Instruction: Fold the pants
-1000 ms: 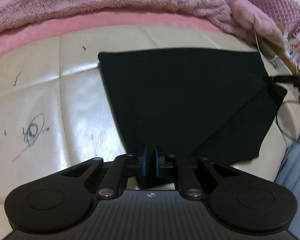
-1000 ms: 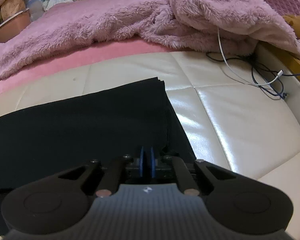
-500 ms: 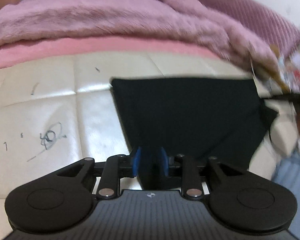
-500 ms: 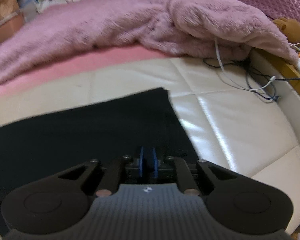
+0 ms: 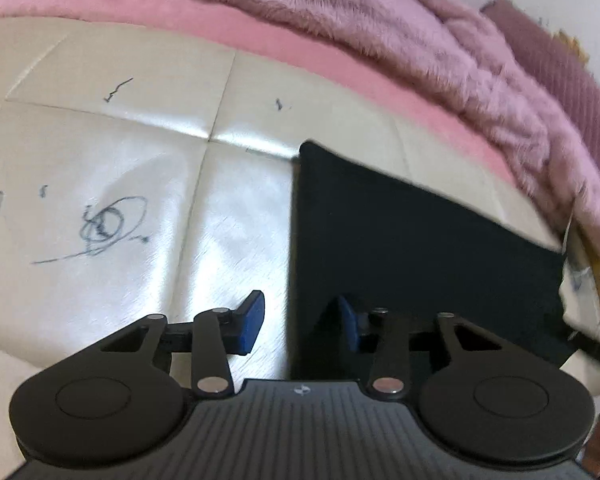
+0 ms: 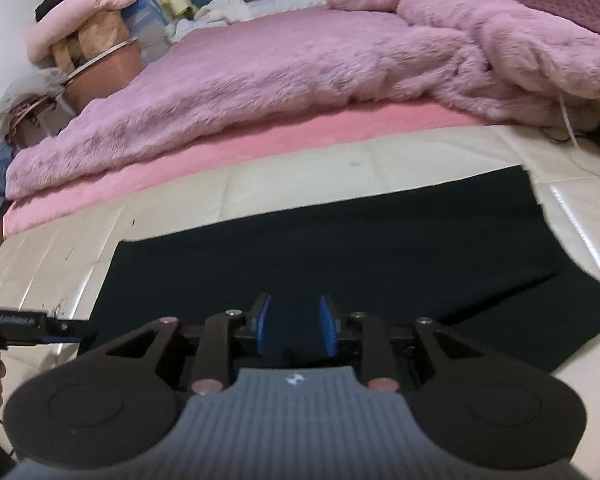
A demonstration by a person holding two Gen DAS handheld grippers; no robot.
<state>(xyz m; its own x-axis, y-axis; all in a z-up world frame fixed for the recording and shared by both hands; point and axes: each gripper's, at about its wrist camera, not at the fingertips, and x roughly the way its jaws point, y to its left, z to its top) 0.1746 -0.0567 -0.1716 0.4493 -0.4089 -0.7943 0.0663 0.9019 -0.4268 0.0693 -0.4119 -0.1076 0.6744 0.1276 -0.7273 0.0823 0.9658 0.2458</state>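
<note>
The black pants (image 6: 340, 264) lie flat, folded into a wide dark slab, on the cream quilted mat (image 5: 112, 200) in front of the fluffy pink blanket (image 6: 300, 76).

The left tongs (image 5: 300, 322) are spread wide and hold nothing — one blue pad (image 5: 252, 320) is over bare mat, the other over the cloth, so they straddle the straight left edge of the pants. Only this view shows the pen scribbles (image 5: 108, 224) on the mat beside that edge.

The right tongs (image 6: 296, 330) stand moderately apart above the near edge of the pants, clamped on nothing. This view alone takes in the whole span of the pants, with a lower layer jutting out at the right, the left tongs' tip entering from the left edge, the bundles (image 6: 84, 52) stacked at the far left, and cables (image 6: 572, 132) at the right.
</note>
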